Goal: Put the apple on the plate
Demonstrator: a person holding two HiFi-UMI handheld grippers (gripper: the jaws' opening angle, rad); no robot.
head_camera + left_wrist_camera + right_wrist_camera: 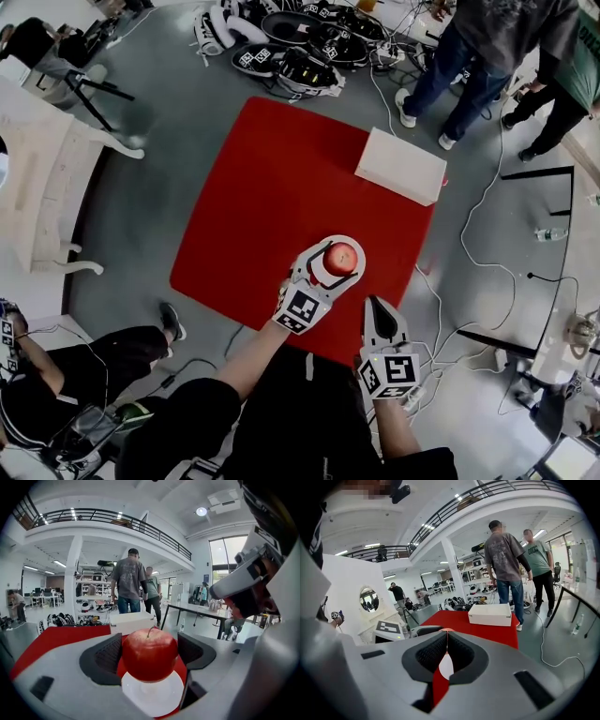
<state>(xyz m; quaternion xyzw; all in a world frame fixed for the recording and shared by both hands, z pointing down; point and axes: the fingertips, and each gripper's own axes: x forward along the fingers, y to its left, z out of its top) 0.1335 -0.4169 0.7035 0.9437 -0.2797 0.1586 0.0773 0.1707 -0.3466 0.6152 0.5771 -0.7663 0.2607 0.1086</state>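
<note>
A red apple (340, 258) with a short stem sits between the jaws of my left gripper (330, 262), which is shut on it. In the left gripper view the apple (150, 654) fills the gap between the black pads, right above a small white plate (152, 698) on the red tabletop (281, 187). I cannot tell whether the apple touches the plate (352, 240). My right gripper (374, 305) is near the table's front edge, just right of the left one. It is shut and holds nothing; a sliver of plate (446, 666) shows through its slit.
A flat white box (400, 166) lies at the table's far right corner. Two people (487, 47) stand beyond it. Helmets and gear (300, 47) are heaped on the floor behind the table, and cables (487, 216) run along the right. A white bench (47, 187) stands at left.
</note>
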